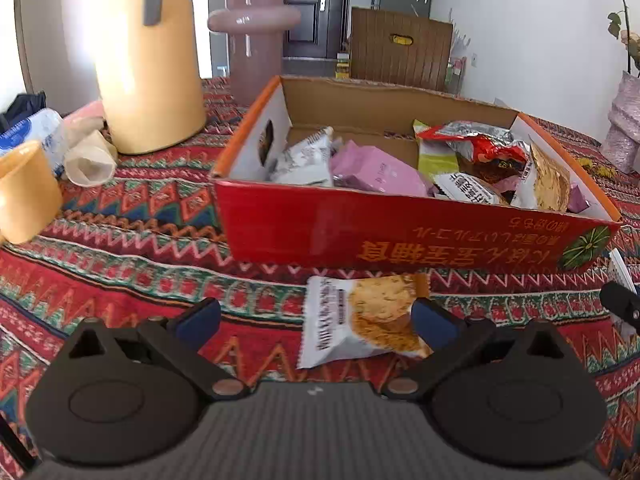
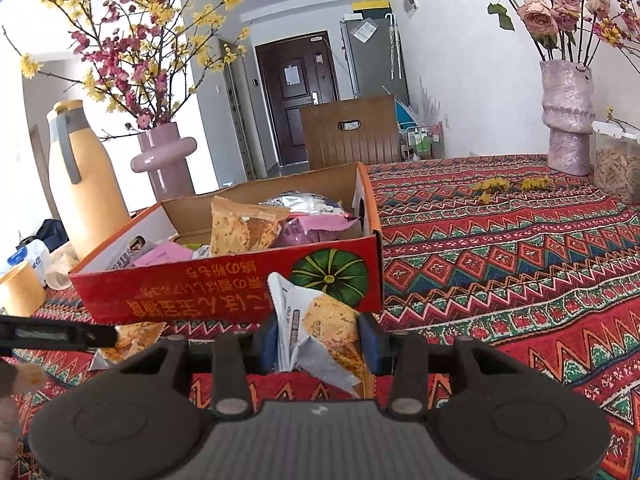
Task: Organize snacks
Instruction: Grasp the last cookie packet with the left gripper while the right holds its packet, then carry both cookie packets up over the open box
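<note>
1. Left wrist view: the left gripper (image 1: 316,316) hangs wide open over the patterned tablecloth (image 1: 140,208), its blue pads well apart; a biscuit packet (image 1: 360,320) lies flat on the cloth between them, nearer the right-hand pad and seemingly just beside it, though I cannot tell whether they touch; nothing is held; the red snack box (image 1: 400,236) stands just behind the packet, its near wall facing the camera, already holding a heap of mixed packets; a yellow jug (image 1: 148,80) and a pink vase (image 1: 256,40) stand toward the far left of the table.

2. Right wrist view: the right gripper (image 2: 320,344) is closed part-way on a second biscuit packet (image 2: 320,324), pinched upright between the pads and lifted clear of the cloth, in front of the box's near wall by its pumpkin picture (image 2: 330,276); the loose packet on the cloth (image 2: 128,340) shows at lower left.

3. Handling, as I judge it: the packets look light, soft and crinkly, with slippery film and brittle contents; take hold across the flat middle or a crimped end seam, gently, since a hard squeeze could crush the biscuit.
</note>
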The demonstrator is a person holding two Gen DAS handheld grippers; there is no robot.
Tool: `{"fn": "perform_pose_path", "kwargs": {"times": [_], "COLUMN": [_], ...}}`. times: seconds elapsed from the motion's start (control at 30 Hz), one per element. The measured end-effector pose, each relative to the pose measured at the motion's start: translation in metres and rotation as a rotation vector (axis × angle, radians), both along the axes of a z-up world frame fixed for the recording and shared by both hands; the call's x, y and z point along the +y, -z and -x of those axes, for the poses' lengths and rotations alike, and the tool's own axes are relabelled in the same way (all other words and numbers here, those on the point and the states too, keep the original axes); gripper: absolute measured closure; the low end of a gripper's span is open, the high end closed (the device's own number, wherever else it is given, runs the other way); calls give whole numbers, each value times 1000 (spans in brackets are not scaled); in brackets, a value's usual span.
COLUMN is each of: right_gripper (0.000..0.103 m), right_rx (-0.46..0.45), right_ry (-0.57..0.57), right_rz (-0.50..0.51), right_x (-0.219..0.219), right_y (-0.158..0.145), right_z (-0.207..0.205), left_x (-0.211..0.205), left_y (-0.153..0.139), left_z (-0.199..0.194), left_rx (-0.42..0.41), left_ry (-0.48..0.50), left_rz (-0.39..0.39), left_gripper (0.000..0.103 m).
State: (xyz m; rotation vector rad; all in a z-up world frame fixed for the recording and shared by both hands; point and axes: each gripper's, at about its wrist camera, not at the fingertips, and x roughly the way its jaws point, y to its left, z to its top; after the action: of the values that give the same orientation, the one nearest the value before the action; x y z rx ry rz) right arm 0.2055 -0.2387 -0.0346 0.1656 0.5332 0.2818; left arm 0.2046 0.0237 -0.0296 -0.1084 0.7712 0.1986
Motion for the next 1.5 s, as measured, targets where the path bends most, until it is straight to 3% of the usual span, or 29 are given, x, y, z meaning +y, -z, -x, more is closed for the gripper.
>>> {"fn": "perform_pose_path", "kwargs": {"times": [0.2,0.33,0.47,0.73,0.97,1.23,1.5], "right_gripper": [62,62,62,62,62,62,62], "right_rx": [-10,-11,-10,-14,-70,-191,-240], "right_ry": [-7,-4,-3,-6,-43,-84,-68], "right_rz": [-9,-8,-3,23,49,88,115], "right_x": [-1,0,0,5,13,40,65], "right_y": [0,-1,0,1,-15,-57,-80], "right_z": [2,3,2,3,12,-2,-41], "left_x": [-17,-23,-24,-23,-22,-11,6], "left_y": [7,11,7,-5,-48,-81,-89], "left_z": [-14,-17,-12,9,35,11,-21], "left_rx": [34,54,34,-35,-198,-291,-339], "left_ry": [30,43,65,113,170,116,56], "left_rz": [-6,-4,19,18,0,-35,-43], "left_gripper": [1,26,43,47,46,46,45]}}
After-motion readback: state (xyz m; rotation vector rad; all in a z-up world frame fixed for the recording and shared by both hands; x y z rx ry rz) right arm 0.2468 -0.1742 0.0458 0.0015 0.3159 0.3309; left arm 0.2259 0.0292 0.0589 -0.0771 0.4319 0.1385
